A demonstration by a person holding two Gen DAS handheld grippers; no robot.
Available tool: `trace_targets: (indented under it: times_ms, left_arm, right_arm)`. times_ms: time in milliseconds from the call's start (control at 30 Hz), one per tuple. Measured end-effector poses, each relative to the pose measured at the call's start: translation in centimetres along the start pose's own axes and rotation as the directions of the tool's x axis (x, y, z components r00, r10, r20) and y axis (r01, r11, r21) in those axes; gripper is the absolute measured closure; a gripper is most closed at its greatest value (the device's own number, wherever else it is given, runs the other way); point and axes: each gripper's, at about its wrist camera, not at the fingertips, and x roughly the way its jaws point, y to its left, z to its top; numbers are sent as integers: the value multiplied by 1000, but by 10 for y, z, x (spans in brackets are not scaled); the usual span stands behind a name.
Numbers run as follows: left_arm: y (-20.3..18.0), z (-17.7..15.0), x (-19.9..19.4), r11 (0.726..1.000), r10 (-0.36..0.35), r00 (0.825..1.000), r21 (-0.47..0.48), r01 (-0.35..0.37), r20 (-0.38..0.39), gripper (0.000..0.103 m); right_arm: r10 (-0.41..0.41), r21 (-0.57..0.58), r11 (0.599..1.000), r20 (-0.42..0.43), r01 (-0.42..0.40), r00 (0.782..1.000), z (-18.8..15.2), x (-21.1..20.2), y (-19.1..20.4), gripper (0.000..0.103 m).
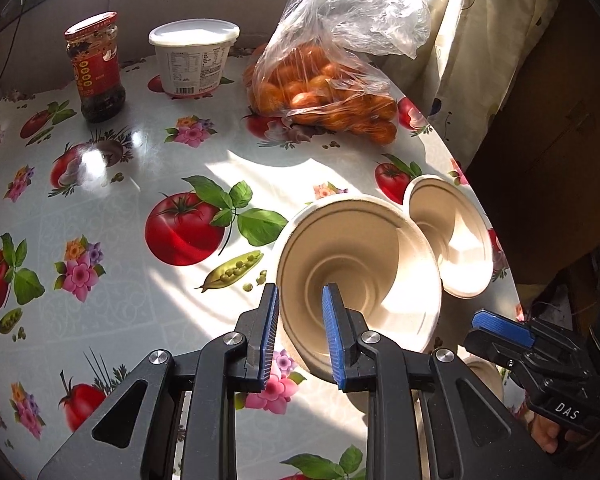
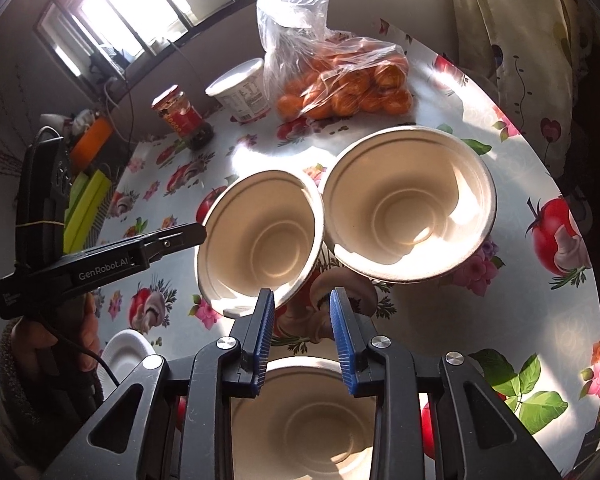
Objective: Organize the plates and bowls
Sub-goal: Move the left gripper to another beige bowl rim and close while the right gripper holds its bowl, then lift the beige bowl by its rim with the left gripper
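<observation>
The jaws of my left gripper (image 1: 300,332) clench the wall of a tilted beige pulp bowl (image 1: 360,264), beside a 2nd matching bowl (image 1: 456,240) on the floral tabletop (image 1: 120,208). I'd level it, then nest it squarely. Only the right view plainly shows a 3rd bowl (image 2: 300,420) under my right gripper (image 2: 302,320); whether those jaws grip, I cannot tell.

The nearest bowl (image 2: 304,420) is cut by the right wrist view's bottom edge and partly hidden behind the right gripper (image 2: 302,334). The white plate (image 2: 126,350) is half hidden. The jar (image 1: 96,64) label is unreadable.
</observation>
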Motion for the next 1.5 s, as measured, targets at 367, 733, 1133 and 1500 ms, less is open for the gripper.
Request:
trace_targets:
  times_ms: [367,733,1133,1500]
  left_arm:
    - [-2,-2,9,999,-37,999,-8,37,-12,80]
    - [-6,-2,13,999,-49,999,-1,49,-9,89]
    - [0,-2,13,998,-54,999,-21,54,-7,92]
    - [5,3,7,997,-71,997,-36,71,22,92]
  right_arm:
    - [32,53,998,-61,-29,998,8,23,-6,74]
    - [41,78,996,-56,-36,998,10,30,-10,75]
    - [53,84,995,-52,-49,997,9,35,-14,94]
    - [76,119,990,-53,-69,996,10,35,-19,94]
